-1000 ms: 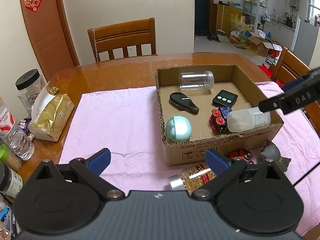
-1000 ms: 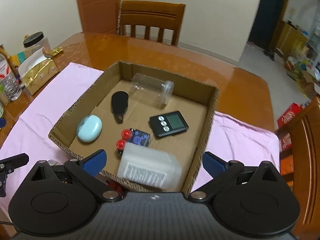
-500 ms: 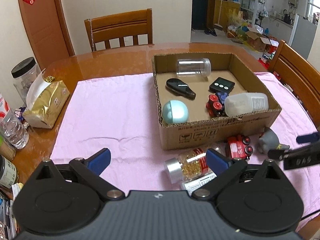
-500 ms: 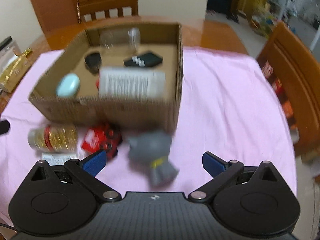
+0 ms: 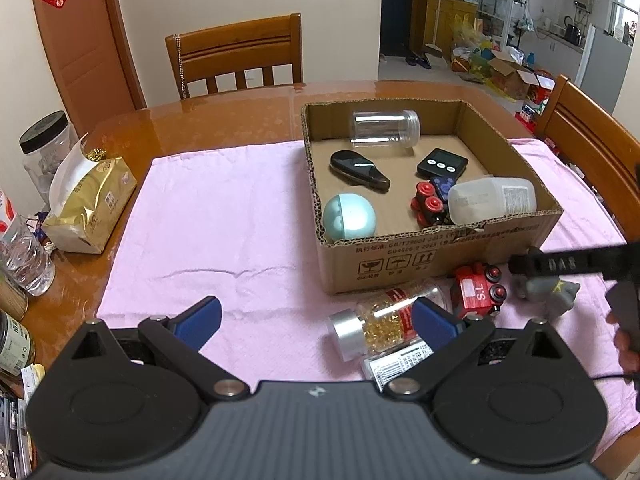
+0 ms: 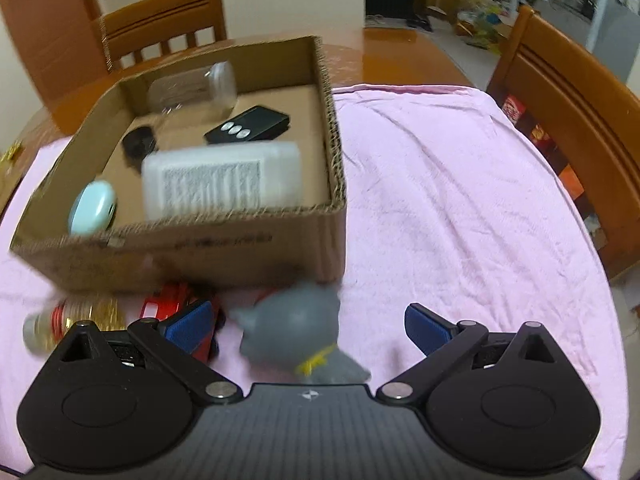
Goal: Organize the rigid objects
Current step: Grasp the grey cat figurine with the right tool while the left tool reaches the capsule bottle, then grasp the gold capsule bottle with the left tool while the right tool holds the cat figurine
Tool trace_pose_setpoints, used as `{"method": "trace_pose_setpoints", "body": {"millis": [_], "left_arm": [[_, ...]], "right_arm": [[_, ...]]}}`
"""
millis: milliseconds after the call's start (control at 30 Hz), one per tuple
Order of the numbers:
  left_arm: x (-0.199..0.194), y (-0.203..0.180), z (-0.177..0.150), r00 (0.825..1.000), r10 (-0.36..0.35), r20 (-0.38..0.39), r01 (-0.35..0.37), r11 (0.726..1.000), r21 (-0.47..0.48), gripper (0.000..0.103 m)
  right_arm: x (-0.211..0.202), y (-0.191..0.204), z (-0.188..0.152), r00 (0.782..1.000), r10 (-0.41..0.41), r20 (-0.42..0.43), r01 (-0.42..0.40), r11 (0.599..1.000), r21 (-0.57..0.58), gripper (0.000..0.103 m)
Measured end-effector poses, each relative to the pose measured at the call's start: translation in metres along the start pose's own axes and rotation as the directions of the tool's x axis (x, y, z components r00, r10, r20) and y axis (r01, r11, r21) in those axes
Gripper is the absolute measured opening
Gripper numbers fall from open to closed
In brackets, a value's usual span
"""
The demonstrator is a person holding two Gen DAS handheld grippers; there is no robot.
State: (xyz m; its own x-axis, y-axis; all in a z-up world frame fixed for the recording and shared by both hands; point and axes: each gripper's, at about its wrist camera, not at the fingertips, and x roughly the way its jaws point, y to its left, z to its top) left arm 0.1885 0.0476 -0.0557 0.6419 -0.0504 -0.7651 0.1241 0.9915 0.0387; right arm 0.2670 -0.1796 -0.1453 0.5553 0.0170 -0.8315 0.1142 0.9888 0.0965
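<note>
My left view is sharp and evenly bright, daylight coming from the room behind the cardboard box (image 5: 436, 256), with glare on the bare desk (image 5: 224, 120) beyond it. My right view is smeared with motion blur: the box's label and the grey figurine (image 6: 296, 332) are soft. Both views bend and darken at the corners.

The left gripper (image 5: 316, 318) was held low with its jaws spread wide and nothing between the pads (image 5: 199, 316). The right gripper (image 6: 309, 322) was likewise held wide open, pointed forward and down. Part of the person's right hand (image 5: 628, 344) was seen on its handle.
</note>
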Motion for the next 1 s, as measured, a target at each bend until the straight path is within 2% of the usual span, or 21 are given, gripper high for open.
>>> {"method": "trace_pose_setpoints", "body": {"millis": [167, 333, 567, 733, 833, 1000], "left_arm": [[0.004, 0.000, 0.000, 1.000, -0.003, -0.010, 0.003, 1.000, 0.002, 0.101], [0.007, -0.002, 0.003, 1.000, -0.017, -0.014, 0.018, 1.000, 0.013, 0.101], [0.017, -0.011, 0.006, 0.999, -0.045, -0.028, 0.046, 0.998, 0.034, 0.101], [0.023, -0.018, 0.008, 0.997, -0.063, -0.040, 0.065, 0.997, 0.047, 0.101], [0.028, -0.024, 0.008, 0.996, -0.069, -0.052, 0.072, 0.996, 0.055, 0.101], [0.042, -0.033, 0.010, 0.995, -0.083, -0.064, 0.086, 0.995, 0.048, 0.101]], "right_arm": [[0.011, -0.006, 0.000, 1.000, -0.029, -0.011, 0.030, 0.999, 0.035, 0.103], [0.001, -0.014, -0.012, 1.000, 0.001, -0.030, 0.001, 0.997, 0.073, 0.103], [-0.010, -0.016, -0.037, 0.997, 0.006, -0.079, -0.005, 1.000, 0.020, 0.103], [-0.004, -0.014, -0.053, 0.993, -0.031, -0.113, 0.024, 0.997, -0.068, 0.103], [-0.006, -0.011, -0.061, 0.994, -0.046, -0.096, 0.033, 0.991, -0.133, 0.103], [-0.007, -0.014, -0.064, 0.997, -0.023, -0.080, 0.010, 0.986, -0.164, 0.103]]}}
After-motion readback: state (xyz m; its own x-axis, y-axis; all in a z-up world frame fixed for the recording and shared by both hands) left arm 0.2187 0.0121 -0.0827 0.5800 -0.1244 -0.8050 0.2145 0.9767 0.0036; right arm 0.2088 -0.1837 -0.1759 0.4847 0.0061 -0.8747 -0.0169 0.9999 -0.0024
